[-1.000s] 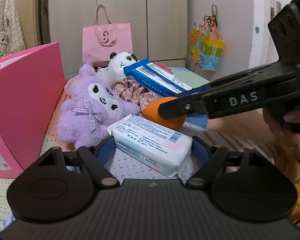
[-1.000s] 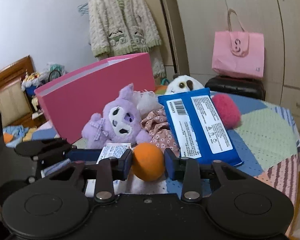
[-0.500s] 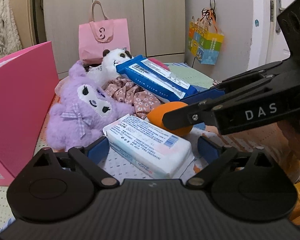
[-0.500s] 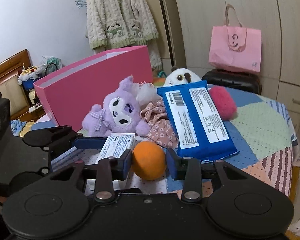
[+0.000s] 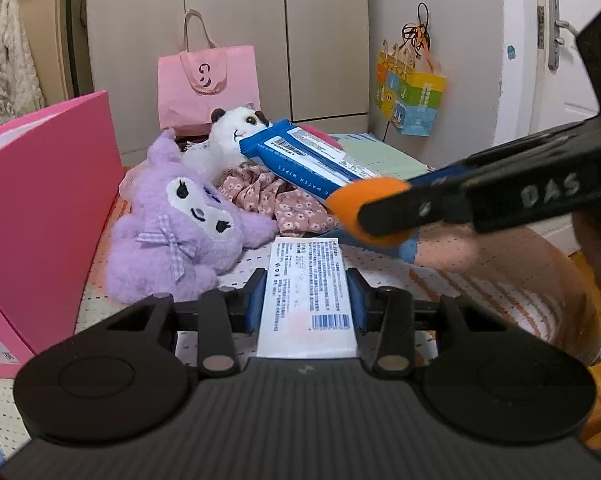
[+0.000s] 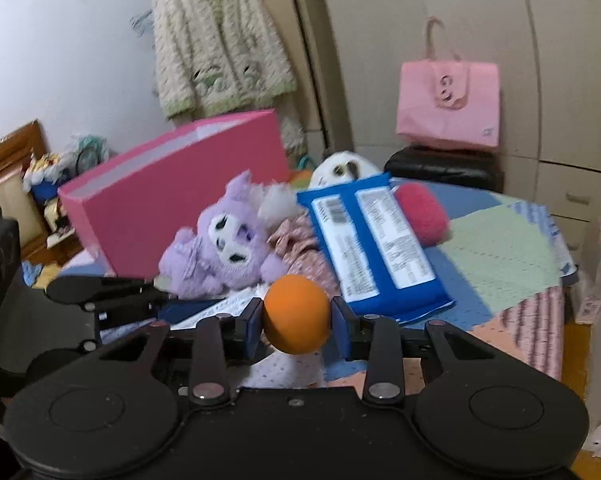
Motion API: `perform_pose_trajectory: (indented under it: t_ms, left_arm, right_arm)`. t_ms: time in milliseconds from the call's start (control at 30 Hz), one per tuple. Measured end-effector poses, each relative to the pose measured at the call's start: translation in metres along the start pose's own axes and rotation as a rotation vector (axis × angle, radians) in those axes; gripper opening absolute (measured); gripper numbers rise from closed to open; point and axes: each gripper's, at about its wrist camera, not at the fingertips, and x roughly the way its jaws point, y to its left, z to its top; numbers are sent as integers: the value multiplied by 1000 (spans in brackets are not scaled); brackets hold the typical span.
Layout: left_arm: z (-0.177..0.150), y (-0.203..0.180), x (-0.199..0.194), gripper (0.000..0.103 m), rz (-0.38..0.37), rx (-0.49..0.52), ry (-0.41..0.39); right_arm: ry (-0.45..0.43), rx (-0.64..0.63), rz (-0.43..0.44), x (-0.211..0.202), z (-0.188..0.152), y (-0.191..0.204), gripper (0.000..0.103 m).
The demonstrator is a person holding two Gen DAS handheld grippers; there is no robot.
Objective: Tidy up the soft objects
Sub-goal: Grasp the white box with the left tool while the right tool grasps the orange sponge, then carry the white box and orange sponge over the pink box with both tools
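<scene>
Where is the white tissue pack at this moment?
In the left wrist view the white tissue pack sits bottom centre, clamped in the left claw, which has just closed on it, right of the purple plush and below the orange ball.

Soft, even indoor light, faint shadows — the right-wrist view is motion-blurred, both bowed and dark-cornered at the edges.

left gripper [image 5: 306,300]: just closed, clamped | right gripper [image 6: 296,314]: clamped (tilted down)
</scene>
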Motion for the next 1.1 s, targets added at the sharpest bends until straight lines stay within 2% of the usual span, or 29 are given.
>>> perform_pose_trajectory:
  t_ms: [567, 767, 933, 1100]
  left_arm:
    - [0, 24, -38, 39, -61, -52, 1]
    - [-8, 45, -56, 39, -107, -85, 79]
    - [-11, 63, -82, 39, -134, -88, 106]
    - [-11, 83, -107, 39, -127, -82, 122]
  right_arm:
    - [47, 41, -87, -10, -23, 22, 41]
    - [71, 101, -47, -19, -21, 40, 41]
    - [105, 99, -5, -22, -15, 68, 41]
    - [145, 64, 36, -22, -8, 98, 41]
